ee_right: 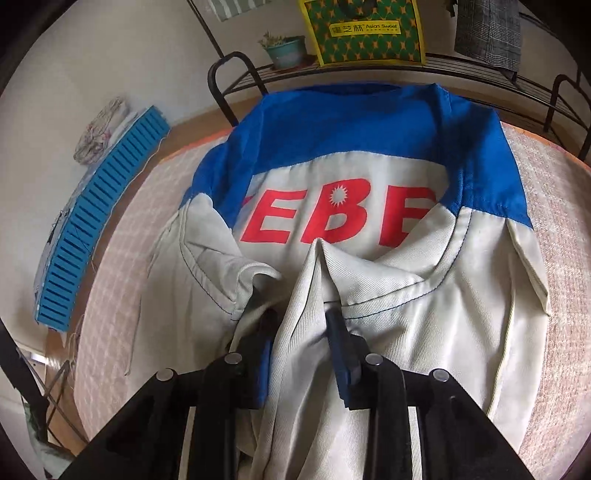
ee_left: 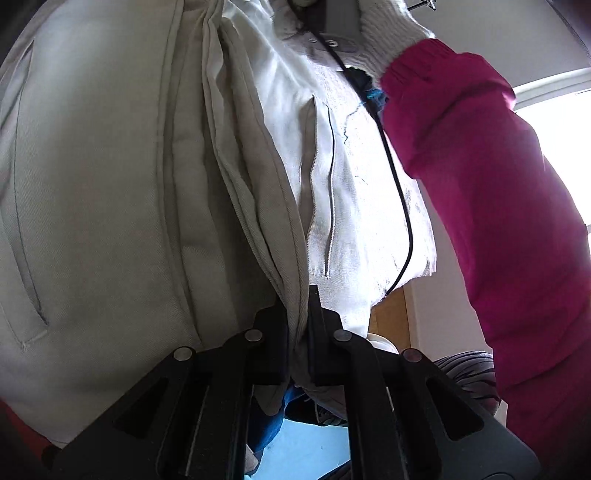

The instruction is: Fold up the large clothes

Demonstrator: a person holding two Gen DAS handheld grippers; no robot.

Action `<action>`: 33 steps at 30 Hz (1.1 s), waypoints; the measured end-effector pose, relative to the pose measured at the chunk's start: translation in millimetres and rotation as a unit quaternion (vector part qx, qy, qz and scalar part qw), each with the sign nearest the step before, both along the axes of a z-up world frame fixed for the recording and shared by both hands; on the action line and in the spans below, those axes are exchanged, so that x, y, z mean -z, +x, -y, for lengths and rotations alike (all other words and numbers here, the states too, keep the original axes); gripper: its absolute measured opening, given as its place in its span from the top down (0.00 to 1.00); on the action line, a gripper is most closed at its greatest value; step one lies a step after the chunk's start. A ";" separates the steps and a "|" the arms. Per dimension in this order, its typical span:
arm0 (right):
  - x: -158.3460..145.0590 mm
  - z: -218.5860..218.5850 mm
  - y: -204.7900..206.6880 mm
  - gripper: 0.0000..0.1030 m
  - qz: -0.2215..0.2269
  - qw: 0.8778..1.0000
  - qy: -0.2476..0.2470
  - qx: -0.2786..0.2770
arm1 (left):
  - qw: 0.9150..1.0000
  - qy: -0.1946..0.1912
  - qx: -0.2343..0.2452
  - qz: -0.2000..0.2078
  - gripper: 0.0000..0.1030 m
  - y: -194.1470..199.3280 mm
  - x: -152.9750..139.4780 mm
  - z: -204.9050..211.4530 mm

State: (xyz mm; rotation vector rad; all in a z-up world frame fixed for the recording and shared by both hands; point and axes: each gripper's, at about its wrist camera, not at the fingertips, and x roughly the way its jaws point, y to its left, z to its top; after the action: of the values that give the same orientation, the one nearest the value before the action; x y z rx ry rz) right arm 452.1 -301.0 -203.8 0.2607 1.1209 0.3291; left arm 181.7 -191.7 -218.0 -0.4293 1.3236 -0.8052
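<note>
Jacket (ee_right: pixel 369 258): pale grey cloth with a blue yoke and red letters across the back; laid on a checked pink cover (ee_right: pixel 122 266) at the centre of the right wrist view, collar end toward the top of the frame. A ridge of its grey cloth is raised at lower centre. In the left wrist view the same grey cloth (ee_left: pixel 122 184) fills the left and centre of the frame, hanging in folds, with a slit pocket seen at the left.

Left gripper (ee_left: pixel 297 314): jaws closed tight, a gathered fold of the jacket pinched between them at lower centre.

Right gripper (ee_right: pixel 301 332): jaws partly apart, the ridge of cloth lying between them; the right pad is seen against the cloth, but whether a firm hold is kept cannot be told.

Magenta sleeve (ee_left: pixel 498 203): right side of the left wrist view, ending in a white knit glove (ee_left: pixel 388 33) at the top.

Black cable (ee_left: pixel 402 206): hung down before the cloth, right of centre.

Black metal rack (ee_right: pixel 406 70): top of the right wrist view, bearing a potted plant (ee_right: pixel 284 50) and a green-and-yellow bag (ee_right: pixel 364 31).

Blue slatted panel (ee_right: pixel 96 214): left of the frame, beside the cover.
</note>
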 end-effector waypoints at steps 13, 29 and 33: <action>-107.2 88.4 -224.5 0.68 0.079 0.994 0.046 -0.054 | 0.999 0.028 0.008 0.041 0.95 -8.1 -19.2 6.9; -18.2 76.6 -405.1 0.67 0.030 0.969 -0.045 -0.239 | 0.996 0.053 0.012 0.064 0.95 -6.0 -19.7 19.4; -5.8 71.4 -398.7 0.61 0.033 0.963 -0.079 -0.257 | 0.996 0.061 0.011 0.064 0.95 -4.3 -19.8 20.6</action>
State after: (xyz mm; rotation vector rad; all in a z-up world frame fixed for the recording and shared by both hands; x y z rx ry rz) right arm 53.4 -372.4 -198.0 -0.1898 1.1310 0.7000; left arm 177.3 -212.3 -198.2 -0.2630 1.2522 -0.7523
